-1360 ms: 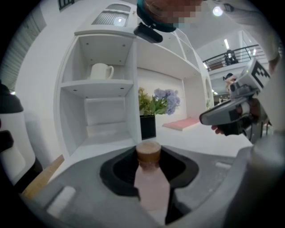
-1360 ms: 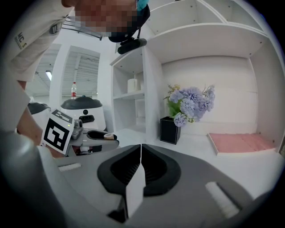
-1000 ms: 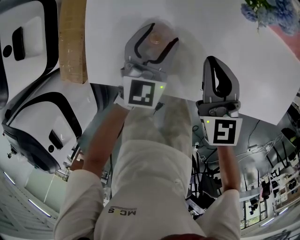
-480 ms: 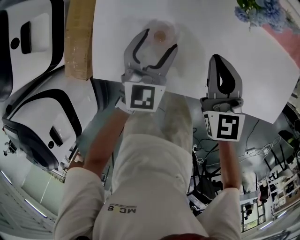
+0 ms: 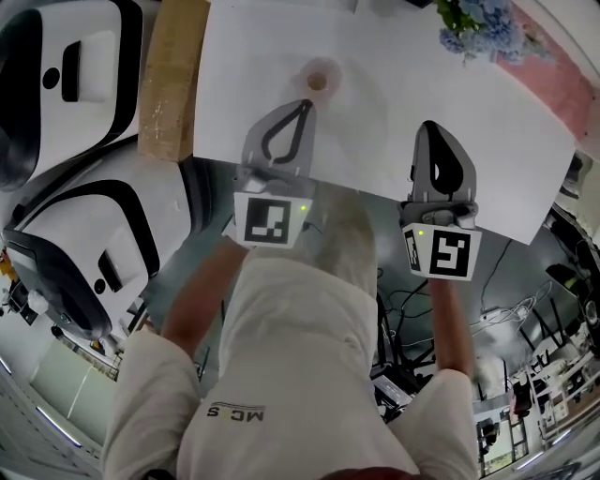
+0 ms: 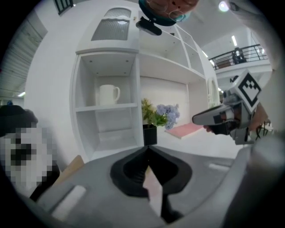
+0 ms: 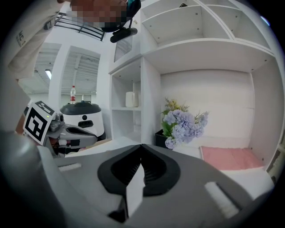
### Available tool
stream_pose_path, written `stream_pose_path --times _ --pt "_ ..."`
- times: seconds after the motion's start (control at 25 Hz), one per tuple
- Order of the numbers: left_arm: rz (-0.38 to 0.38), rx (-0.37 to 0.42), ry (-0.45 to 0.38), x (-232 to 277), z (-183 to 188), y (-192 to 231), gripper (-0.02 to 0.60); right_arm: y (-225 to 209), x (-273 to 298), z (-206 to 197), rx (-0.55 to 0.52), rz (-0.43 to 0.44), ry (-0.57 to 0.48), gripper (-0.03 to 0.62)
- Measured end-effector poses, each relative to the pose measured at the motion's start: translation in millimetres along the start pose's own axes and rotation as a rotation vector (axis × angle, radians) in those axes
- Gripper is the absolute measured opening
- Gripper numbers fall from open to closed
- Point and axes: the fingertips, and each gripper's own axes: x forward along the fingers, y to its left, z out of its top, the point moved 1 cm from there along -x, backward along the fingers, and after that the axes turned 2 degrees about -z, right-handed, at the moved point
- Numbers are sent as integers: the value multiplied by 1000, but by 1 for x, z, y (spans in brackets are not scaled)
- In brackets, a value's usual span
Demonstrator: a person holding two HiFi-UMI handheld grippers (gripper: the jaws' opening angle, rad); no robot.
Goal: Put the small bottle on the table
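The small clear bottle (image 5: 322, 79) with a tan cap stands upright on the white table (image 5: 487, 141), seen from above. My left gripper (image 5: 306, 105) sits just short of the bottle, over the table's near edge. Its jaws are shut and nothing is between them. In the left gripper view the jaws (image 6: 148, 147) meet tip to tip and the bottle is hidden below them. My right gripper (image 5: 432, 127) hovers over the table's near edge to the right, also shut and empty; its jaws (image 7: 141, 146) meet in the right gripper view.
A tan board (image 5: 173, 80) lies along the table's left side. White and black machines (image 5: 66, 75) stand further left. Blue flowers in a dark pot (image 5: 478, 23) and a pink mat (image 5: 539, 70) are at the table's far right. A white shelf holds a mug (image 6: 108, 94).
The left gripper opened off the bottle, drew back toward the person and shut. The bottle stays standing on the table. The right gripper barely moved.
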Motion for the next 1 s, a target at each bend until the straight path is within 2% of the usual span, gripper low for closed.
stream_pose_path --times 0.2,0.44,0.56,0.8,1.0 --pt "-7 -60 -4 -23 35 -5 2 -3 -25 26 14 -1 -10 -12" --pt "-23 -84 -23 -58 86 -13 2 -4 -63 64 7 -3 -29 -12" --pt "-10 -85 -35 -70 106 -12 1 -7 -78 78 22 -6 -36 -14" --pt "20 -147 -61 -101 142 -9 2 -1 -108 108 21 10 -49 -13" --pt "48 -141 -98 -119 167 -2 2 3 -129 129 15 12 -80 -14"
